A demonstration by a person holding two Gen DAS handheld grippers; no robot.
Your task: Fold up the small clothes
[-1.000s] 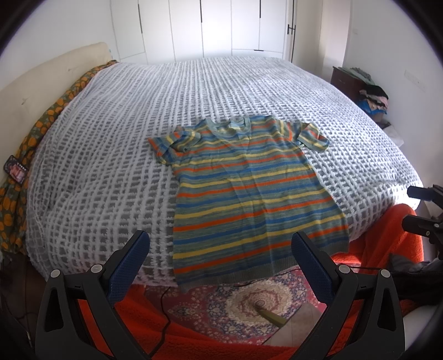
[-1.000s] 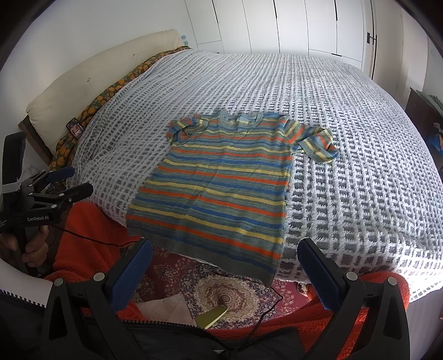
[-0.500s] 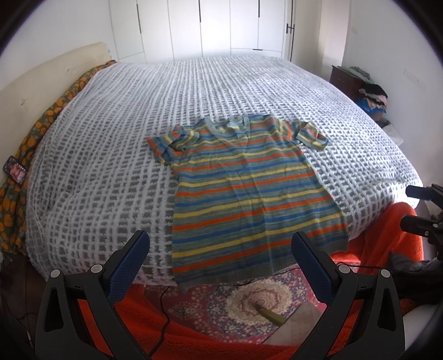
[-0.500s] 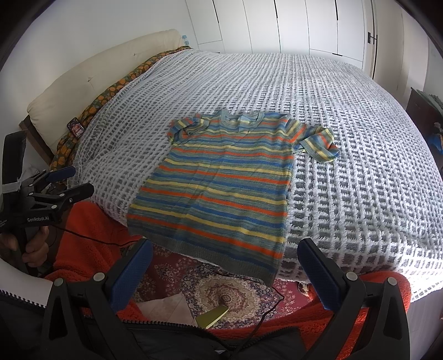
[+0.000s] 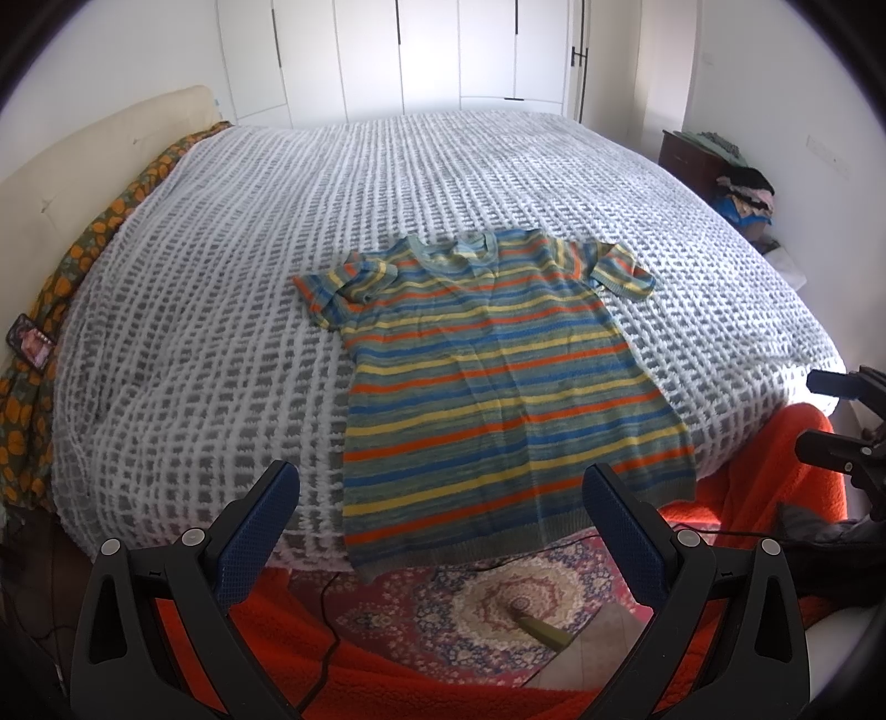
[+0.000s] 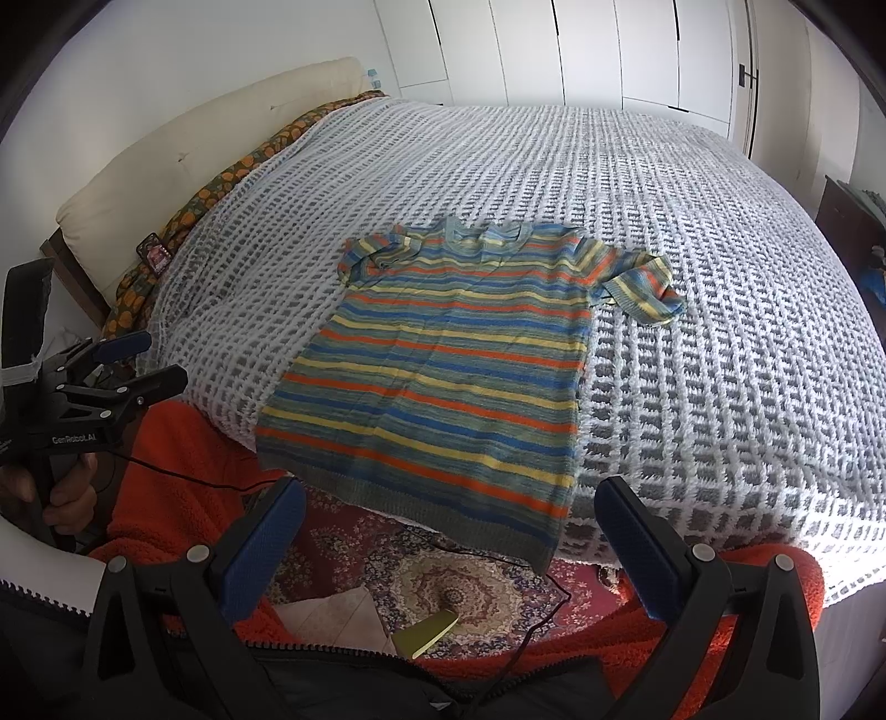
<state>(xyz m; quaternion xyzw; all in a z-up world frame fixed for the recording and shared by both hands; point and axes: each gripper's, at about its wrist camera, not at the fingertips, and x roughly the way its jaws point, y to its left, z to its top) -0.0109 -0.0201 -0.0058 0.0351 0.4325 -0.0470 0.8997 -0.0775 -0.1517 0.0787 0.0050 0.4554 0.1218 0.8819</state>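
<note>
One striped T-shirt (image 5: 498, 387) lay spread flat, front up, on the grey-and-white knitted bedspread (image 5: 232, 310), its hem hanging just over the near edge of the bed and its neckline pointing toward the white wardrobe doors (image 5: 432, 50). Both short sleeves were partly turned in on themselves. The left hand-held gripper (image 5: 440, 498) hovered before the hem with its blue-padded fingers (image 5: 260, 526) wide apart, clear of the cloth. The right hand-held gripper (image 6: 451, 515) was likewise spread wide and empty, near the hem but not touching it. From the right wrist view, a hand (image 6: 61, 498) gripped the handle of the left tool beside an orange fleece blanket (image 6: 183, 476). A patterned rug (image 5: 498, 603) covered the floor below. A phone (image 5: 30, 346) rested at the bed's far-left edge.
</note>
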